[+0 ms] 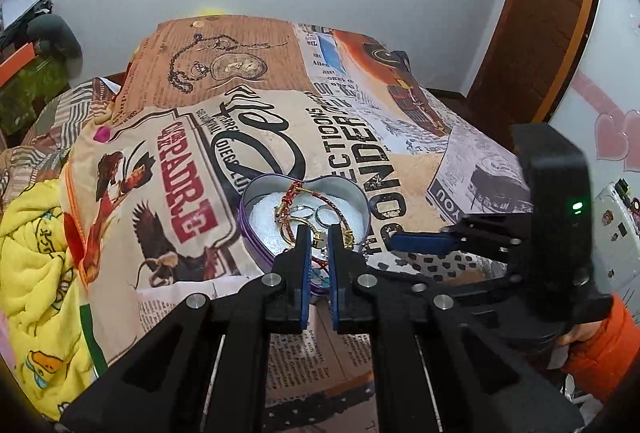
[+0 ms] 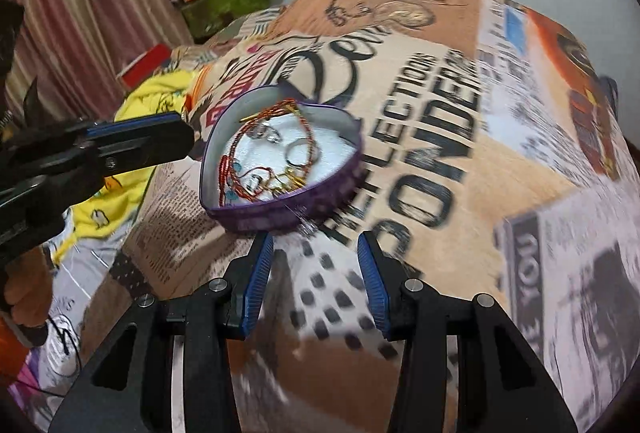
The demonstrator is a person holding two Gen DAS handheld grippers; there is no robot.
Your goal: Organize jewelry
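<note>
Fingers over a heart tin (image 1: 256,233) of jewelry on the bed.

Our left gripper (image 1: 320,237) reaches over the tin's near rim, fingers narrowed with a small gap around a gold clasp (image 1: 319,239); we cannot tell if they grip it. Red cords (image 2: 256,137) and rings (image 1: 310,213) lie gathered inside, likely for safekeeping. Our right gripper (image 2: 316,245) hovers beside the tin, spread wide, holding nothing.
</note>
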